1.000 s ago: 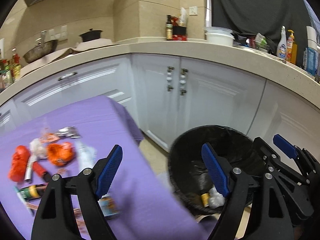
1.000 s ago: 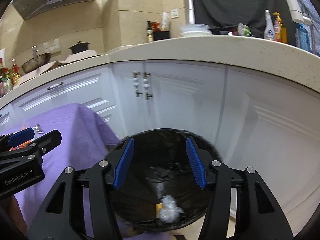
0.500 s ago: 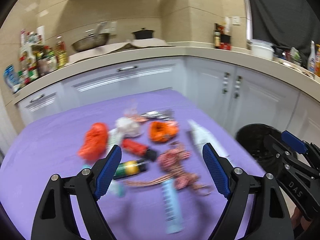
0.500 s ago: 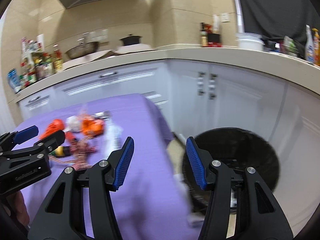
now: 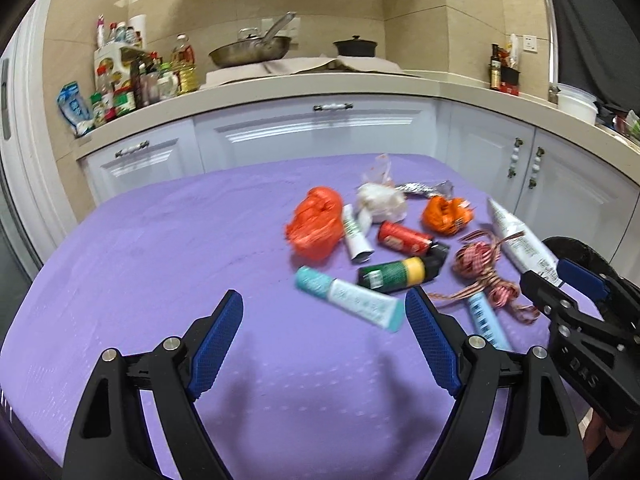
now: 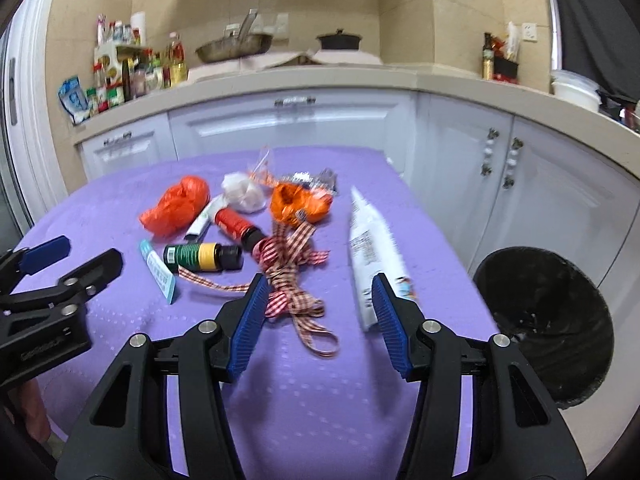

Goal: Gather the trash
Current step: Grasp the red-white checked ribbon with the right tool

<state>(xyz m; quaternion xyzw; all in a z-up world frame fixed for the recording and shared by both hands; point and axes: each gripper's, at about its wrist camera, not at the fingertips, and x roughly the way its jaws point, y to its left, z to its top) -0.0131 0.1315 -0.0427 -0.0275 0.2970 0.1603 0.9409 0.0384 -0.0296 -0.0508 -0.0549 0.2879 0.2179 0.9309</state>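
Trash items, among them a red-and-white checked ribbon (image 6: 290,280), a large white squeeze tube (image 6: 374,256) and a green-and-yellow bottle (image 5: 394,274), lie clustered on the purple tablecloth (image 5: 160,264). Left gripper (image 5: 324,344) and right gripper (image 6: 320,320) hover above it, both spread and holding nothing. A black-lined round bin (image 6: 548,320) stands just beside the table's right edge.

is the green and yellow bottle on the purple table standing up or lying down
Lying down. The green and yellow bottle with a black cap rests on its side on the purple tablecloth, cap pointing toward the red-and-white checked ribbon.
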